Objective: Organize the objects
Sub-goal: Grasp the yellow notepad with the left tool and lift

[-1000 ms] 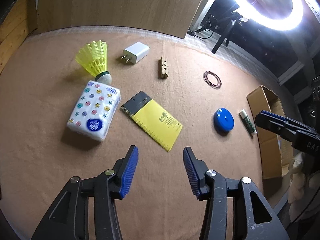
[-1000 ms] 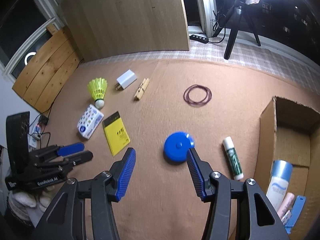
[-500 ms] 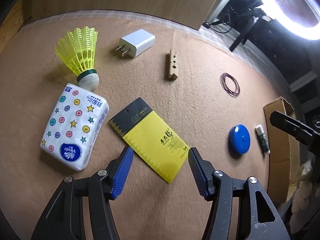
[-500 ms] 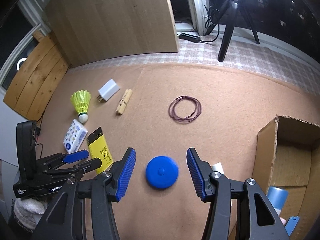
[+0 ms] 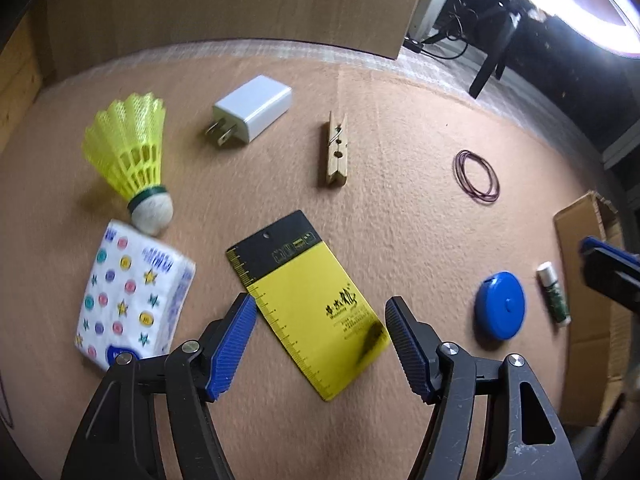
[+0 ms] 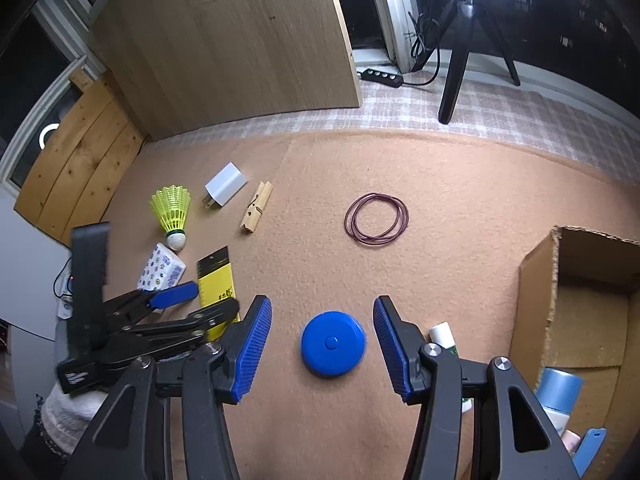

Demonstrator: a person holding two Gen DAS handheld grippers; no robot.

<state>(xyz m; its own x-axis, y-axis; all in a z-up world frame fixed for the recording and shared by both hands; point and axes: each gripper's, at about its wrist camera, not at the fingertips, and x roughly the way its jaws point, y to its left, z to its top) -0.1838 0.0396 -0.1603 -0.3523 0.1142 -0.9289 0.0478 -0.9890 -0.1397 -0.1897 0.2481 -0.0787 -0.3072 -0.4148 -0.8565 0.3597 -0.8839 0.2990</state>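
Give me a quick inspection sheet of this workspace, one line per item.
Surface: tan felt mat, flat.
Job's things: yellow card, blue disc, tissue pack, shuttlecock, charger, clothespin, rubber bands, white tube, all lying loose; cardboard box partly filled.
Clutter: nothing seen.
Grippers: left gripper open, has just been opening, above the card; right gripper open, straddling the disc.
Cables: power strip on the floor.
Surroundings: wood panel, tripod.

A home room rigged for filming: felt mat (image 6: 460, 208) on the floor, ring light (image 5: 580, 4) at one o'clock, tripod (image 6: 460, 60), power strip (image 6: 382, 77).
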